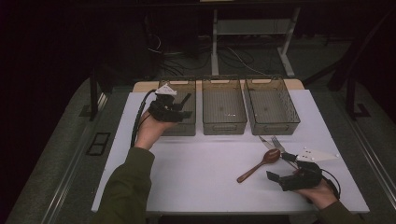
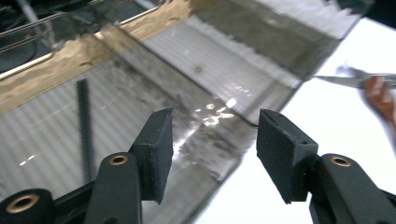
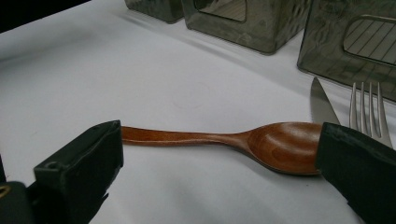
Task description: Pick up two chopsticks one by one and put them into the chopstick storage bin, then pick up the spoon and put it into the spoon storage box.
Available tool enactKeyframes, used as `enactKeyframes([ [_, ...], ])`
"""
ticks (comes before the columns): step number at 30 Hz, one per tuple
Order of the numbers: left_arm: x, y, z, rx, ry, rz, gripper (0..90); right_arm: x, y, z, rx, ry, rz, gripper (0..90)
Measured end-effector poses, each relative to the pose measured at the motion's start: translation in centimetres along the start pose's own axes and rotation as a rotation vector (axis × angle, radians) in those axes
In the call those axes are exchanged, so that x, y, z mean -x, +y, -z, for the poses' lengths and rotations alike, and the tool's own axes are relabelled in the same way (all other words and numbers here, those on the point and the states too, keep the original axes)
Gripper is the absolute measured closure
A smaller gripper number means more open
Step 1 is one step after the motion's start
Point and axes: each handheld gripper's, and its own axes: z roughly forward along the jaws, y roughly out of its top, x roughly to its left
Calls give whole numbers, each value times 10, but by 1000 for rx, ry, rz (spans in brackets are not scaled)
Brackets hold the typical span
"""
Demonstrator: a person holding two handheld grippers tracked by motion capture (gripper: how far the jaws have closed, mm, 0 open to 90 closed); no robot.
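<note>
My left gripper [image 1: 186, 106] hovers over the leftmost of three clear smoky bins [image 1: 183, 129], jaws open with nothing between them [image 2: 212, 126]. Below it, in the left gripper view, a thin dark rod [image 2: 84, 126] lies on the ribbed floor of that bin [image 2: 42, 140]. My right gripper [image 1: 280, 166] rests low on the white table, jaws open wide. A brown wooden spoon [image 1: 261, 163] lies flat on the table; in the right gripper view the spoon [image 3: 280, 147] stretches across the gap between the jaws [image 3: 222, 140], and neither pad presses on it.
A metal knife [image 1: 266, 141] and fork [image 1: 278, 142] lie just beyond the spoon's bowl, knife [image 3: 322, 105] left of fork [image 3: 369, 109]. The middle bin [image 1: 224, 127] and right bin [image 1: 274, 128] stand in a row at the back of the white table [image 1: 201, 182].
</note>
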Motion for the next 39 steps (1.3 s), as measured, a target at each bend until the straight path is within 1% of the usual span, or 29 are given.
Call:
enactKeyframes([
  [3,8,-3,4,7,-20,-18,408,0,0,0,1,-3,-1,16],
  [5,13,-6,5,12,-25,-22,385,0,0,0,1,-4,-3,16],
  [8,20,-11,7,24,-38,-37,366,0,0,0,1,-4,-4,16],
  [11,27,-16,9,25,-46,-49,350,0,0,0,3,-4,-3,16],
  [14,32,-23,10,35,-53,-55,337,0,0,0,3,-3,-4,16],
  [21,43,-40,13,47,-69,-52,304,0,0,0,1,-2,-10,16],
  [24,47,-49,13,62,-74,-47,280,0,0,0,5,-4,-7,16],
  [30,55,-68,13,54,-78,-50,225,0,0,0,5,-4,-4,16],
  [36,63,-89,16,89,-75,-51,162,0,0,0,2,-3,-2,16],
  [38,66,-95,18,91,-76,-57,138,0,0,-1,3,-3,3,15],
  [39,67,-98,18,97,-77,-55,132,0,0,0,0,-5,-3,16],
])
